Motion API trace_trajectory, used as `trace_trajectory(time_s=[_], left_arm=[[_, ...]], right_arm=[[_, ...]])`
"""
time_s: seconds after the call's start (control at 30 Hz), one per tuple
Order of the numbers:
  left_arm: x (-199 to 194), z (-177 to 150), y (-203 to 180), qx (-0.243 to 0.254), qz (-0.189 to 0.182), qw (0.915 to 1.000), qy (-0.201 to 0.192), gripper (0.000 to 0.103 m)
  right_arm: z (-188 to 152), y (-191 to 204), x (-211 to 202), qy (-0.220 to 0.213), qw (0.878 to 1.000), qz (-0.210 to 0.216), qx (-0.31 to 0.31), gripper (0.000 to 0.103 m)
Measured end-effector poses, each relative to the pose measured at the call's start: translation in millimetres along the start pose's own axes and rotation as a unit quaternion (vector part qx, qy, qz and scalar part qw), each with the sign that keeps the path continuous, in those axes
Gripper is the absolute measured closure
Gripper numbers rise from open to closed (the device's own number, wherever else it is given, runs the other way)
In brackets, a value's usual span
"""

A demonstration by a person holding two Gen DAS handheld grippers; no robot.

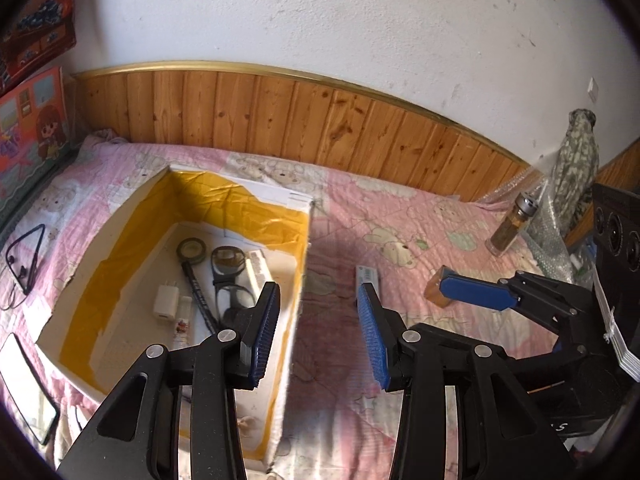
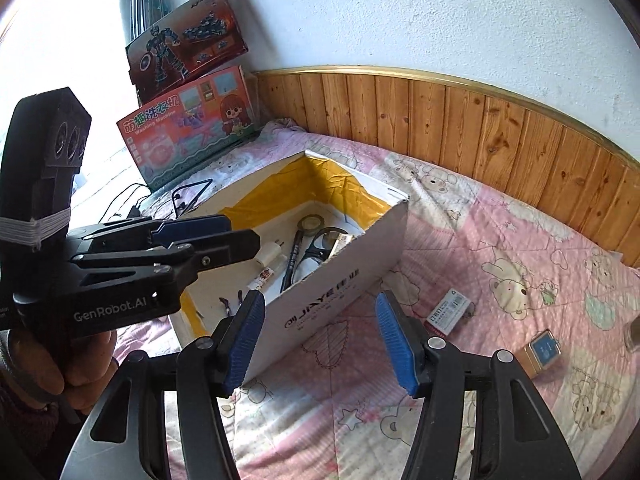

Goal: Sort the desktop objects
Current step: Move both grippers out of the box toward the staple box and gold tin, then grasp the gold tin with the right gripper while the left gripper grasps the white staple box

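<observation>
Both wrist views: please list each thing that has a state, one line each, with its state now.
Left tool: open, holding nothing.
Right tool: open, holding nothing.
White box: open on top, already holding items.
Glasses: lying inside the box.
White charger: lying inside the box.
Small white carton: lying on the blanket, outside the box.
Glass jar: upright, lid on.

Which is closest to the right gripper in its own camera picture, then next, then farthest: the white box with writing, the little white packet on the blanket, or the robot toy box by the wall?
From the right gripper:
1. White box with writing, just ahead, slightly left.
2. Little white packet, farther out on the blanket, to the right.
3. Robot toy box, far back, upper left by the wall.
</observation>
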State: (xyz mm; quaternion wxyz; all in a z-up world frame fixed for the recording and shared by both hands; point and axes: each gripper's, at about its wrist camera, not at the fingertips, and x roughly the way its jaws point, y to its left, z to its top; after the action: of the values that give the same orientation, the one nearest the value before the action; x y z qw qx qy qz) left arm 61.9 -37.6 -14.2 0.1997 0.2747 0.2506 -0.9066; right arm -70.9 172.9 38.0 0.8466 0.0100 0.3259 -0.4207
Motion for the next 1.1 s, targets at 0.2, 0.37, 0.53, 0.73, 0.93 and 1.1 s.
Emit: trace_trajectory(time_s=[0.2, 0.37, 0.53, 0.73, 0.93, 1.1], left_arm=[[35, 1, -44, 0.028, -0.025, 0.9985, 0.041, 0.059], [75, 0, -68, 0.032, -0.037, 0.9957, 0.078, 0.059], [128, -4, -83, 0.028, -0.045, 0.9917, 0.117, 0.058], [188, -18, -93, 0.054, -0.013, 0.9873, 0.149, 0.057], [226, -24, -90, 0.057, 0.011, 0.9844, 0.166, 0.057], [248, -25, -82, 0.041, 0.025, 0.985, 0.166, 0.056]], right_arm=[[-9, -49, -9, 0.005, 0.999, -0.037, 0.026, 0.042], [-24, -104, -1, 0.037, 0.995, -0.071, 0.062, 0.042], [-45, -159, 16, 0.087, 0.987, -0.109, 0.085, 0.041], [-68, -211, 32, 0.126, 0.975, -0.144, 0.112, 0.034], [-78, -237, 50, 0.14, 0.971, -0.149, 0.12, 0.027], [-78, -245, 70, 0.141, 0.973, -0.157, 0.097, 0.024]])
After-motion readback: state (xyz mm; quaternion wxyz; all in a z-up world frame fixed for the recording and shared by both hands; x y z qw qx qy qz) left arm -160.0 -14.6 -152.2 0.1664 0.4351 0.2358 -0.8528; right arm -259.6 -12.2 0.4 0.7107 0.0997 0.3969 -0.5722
